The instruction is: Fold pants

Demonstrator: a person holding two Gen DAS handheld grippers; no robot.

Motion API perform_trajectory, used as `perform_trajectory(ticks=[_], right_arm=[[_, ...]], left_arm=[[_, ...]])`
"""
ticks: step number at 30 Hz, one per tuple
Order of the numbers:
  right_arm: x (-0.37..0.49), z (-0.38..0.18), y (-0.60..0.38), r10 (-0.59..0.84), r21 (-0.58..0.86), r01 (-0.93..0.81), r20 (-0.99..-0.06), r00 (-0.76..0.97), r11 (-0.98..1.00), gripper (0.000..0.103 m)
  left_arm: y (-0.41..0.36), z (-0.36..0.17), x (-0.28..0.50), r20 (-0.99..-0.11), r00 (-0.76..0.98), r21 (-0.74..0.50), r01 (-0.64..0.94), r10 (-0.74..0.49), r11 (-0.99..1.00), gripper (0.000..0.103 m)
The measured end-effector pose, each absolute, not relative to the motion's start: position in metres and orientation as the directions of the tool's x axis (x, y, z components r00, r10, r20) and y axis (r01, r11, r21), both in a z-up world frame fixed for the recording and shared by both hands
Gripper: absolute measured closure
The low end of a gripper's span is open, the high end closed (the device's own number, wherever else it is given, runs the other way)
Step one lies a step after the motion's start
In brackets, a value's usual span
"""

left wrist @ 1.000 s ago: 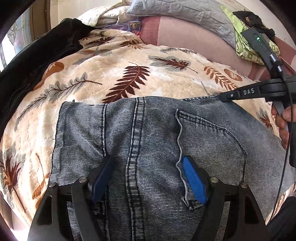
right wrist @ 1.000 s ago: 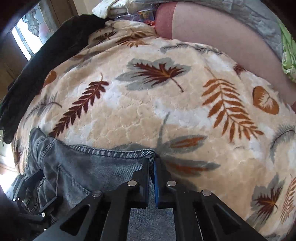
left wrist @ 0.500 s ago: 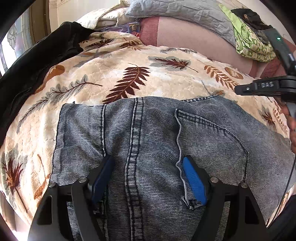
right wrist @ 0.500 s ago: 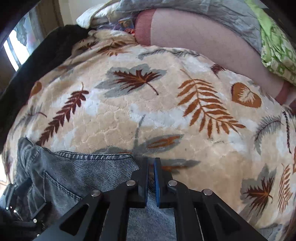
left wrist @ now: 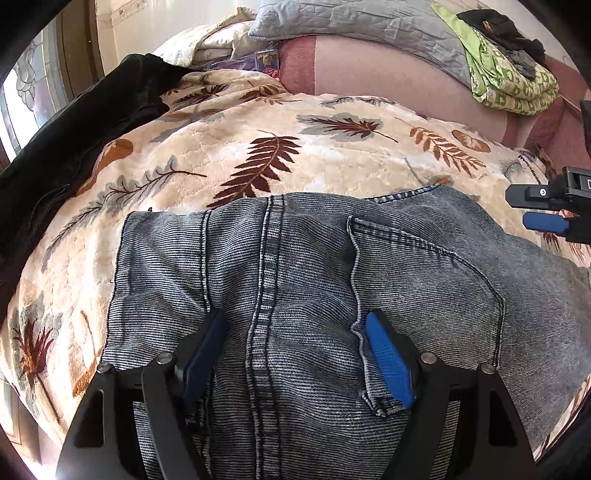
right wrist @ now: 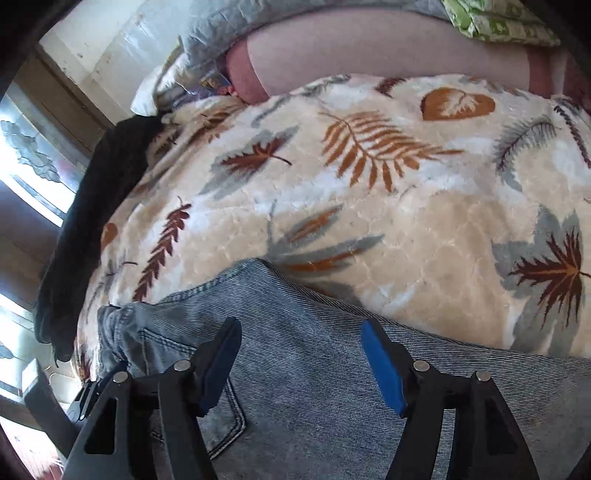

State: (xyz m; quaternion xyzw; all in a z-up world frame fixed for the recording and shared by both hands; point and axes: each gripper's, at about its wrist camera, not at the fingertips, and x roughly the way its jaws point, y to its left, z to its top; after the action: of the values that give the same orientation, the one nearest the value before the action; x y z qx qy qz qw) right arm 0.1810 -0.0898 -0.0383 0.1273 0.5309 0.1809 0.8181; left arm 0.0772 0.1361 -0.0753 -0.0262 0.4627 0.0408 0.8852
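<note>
Grey-blue denim pants (left wrist: 303, 280) lie flat on a cream leaf-print blanket (left wrist: 258, 147), seat side up with a back pocket (left wrist: 424, 295) showing. My left gripper (left wrist: 295, 354) is open, its blue pads resting over the centre seam. My right gripper (right wrist: 301, 354) is open above the pants (right wrist: 314, 369) near their top edge, holding nothing. It also shows at the right edge of the left wrist view (left wrist: 546, 206), jaws apart.
A black garment (left wrist: 74, 140) lies along the blanket's left side. Behind are a pink bolster (left wrist: 388, 74), a grey quilted pillow (left wrist: 351, 22) and a green patterned cloth (left wrist: 509, 81). A window (right wrist: 33, 155) is on the left.
My right gripper has opened and let go of the pants' edge, and it has drawn away to the right. My left gripper has stayed open in place.
</note>
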Motion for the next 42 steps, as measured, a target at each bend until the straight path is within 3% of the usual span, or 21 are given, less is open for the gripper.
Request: perform_trajectory(ticks=[1, 3, 10, 14, 20, 26, 33, 37, 39, 42], right_arm=[[0.183, -0.047, -0.093, 0.412, 0.391, -0.134, -0.84, 0.353, 0.911, 0.021], [0.193, -0.077, -0.104, 0.385, 0.384, -0.051, -0.895, 0.226, 0.922, 0.019], [0.113, -0.002, -0.195, 0.563, 0.613, -0.056, -0.682, 0.467, 0.788, 0.021], [0.036, 0.007, -0.307, 0.501, 0.68, 0.111, -0.632, 0.591, 0.725, 0.021], [-0.063, -0.05, -0.456, 0.414, 0.773, 0.442, -0.623, 0.664, 0.455, 0.021], [-0.068, -0.079, -0.468, 0.495, 0.845, 0.426, -0.535, 0.685, 0.325, 0.021], [-0.047, -0.102, -0.462, 0.498, 0.855, 0.464, -0.514, 0.698, 0.232, 0.021], [-0.049, -0.111, -0.465, 0.472, 0.858, 0.49, -0.5, 0.726, 0.154, 0.021], [-0.053, -0.109, -0.465, 0.469, 0.866, 0.474, -0.489, 0.736, 0.159, 0.021], [-0.056, -0.099, -0.46, 0.453, 0.85, 0.456, -0.527, 0.719, 0.264, 0.021]], left_arm=[[0.135, -0.075, 0.077, -0.821, 0.569, -0.007, -0.1, 0.051, 0.995, 0.024], [0.135, -0.075, 0.078, -0.82, 0.57, -0.007, -0.106, 0.055, 0.994, 0.023], [0.139, -0.061, 0.066, -0.784, 0.617, -0.02, -0.13, 0.065, 0.991, 0.023], [0.125, -0.035, 0.05, -0.732, 0.676, -0.015, -0.143, 0.086, 0.99, 0.023], [0.047, -0.011, 0.05, -0.717, 0.685, -0.132, 0.049, -0.129, 0.99, 0.023], [-0.04, -0.016, 0.066, -0.74, 0.604, -0.217, 0.203, -0.296, 0.955, 0.023], [-0.078, -0.024, 0.077, -0.765, 0.511, -0.352, 0.176, -0.391, 0.919, 0.023], [-0.099, -0.036, 0.074, -0.815, 0.45, -0.325, 0.163, -0.364, 0.931, 0.023], [-0.101, -0.029, 0.057, -0.79, 0.494, -0.305, 0.198, -0.363, 0.932, 0.023], [-0.11, -0.026, 0.037, -0.805, 0.524, -0.166, 0.249, -0.277, 0.954, 0.023]])
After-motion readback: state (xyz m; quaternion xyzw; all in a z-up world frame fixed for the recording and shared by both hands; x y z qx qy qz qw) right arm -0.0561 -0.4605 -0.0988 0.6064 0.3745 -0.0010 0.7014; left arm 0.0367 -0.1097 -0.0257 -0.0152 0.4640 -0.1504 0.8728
